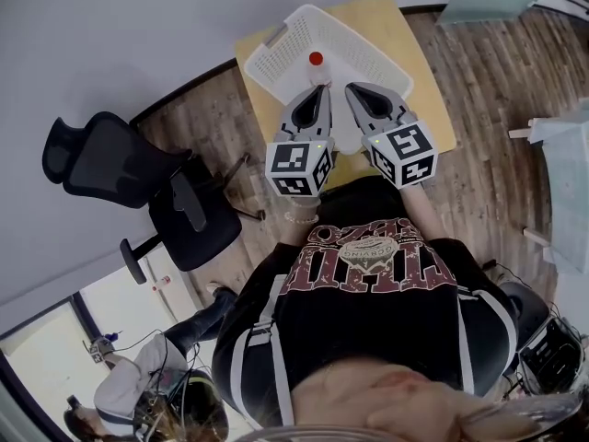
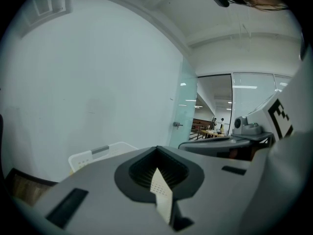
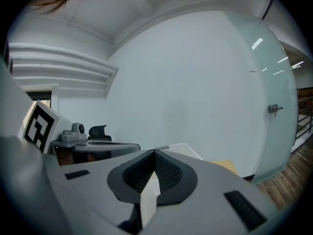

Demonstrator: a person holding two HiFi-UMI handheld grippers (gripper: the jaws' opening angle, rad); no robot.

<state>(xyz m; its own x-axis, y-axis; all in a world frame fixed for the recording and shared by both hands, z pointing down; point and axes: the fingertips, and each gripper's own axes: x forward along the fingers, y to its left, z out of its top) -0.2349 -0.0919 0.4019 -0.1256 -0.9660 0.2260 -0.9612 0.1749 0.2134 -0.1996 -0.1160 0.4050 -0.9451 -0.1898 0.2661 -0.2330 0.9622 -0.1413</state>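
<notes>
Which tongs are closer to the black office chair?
The left tongs; they lie between the office chair and the right tongs.

Showed matt grey plastic on left claw (image 1: 318, 99), right claw (image 1: 360, 99); perforated white plastic, basket (image 1: 276, 67); smooth pale wood, table (image 1: 428, 90).

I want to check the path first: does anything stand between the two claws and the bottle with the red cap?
Nothing visible does. The bottle stands at the white basket, just ahead of the left claw and right claw, both shut.
</notes>
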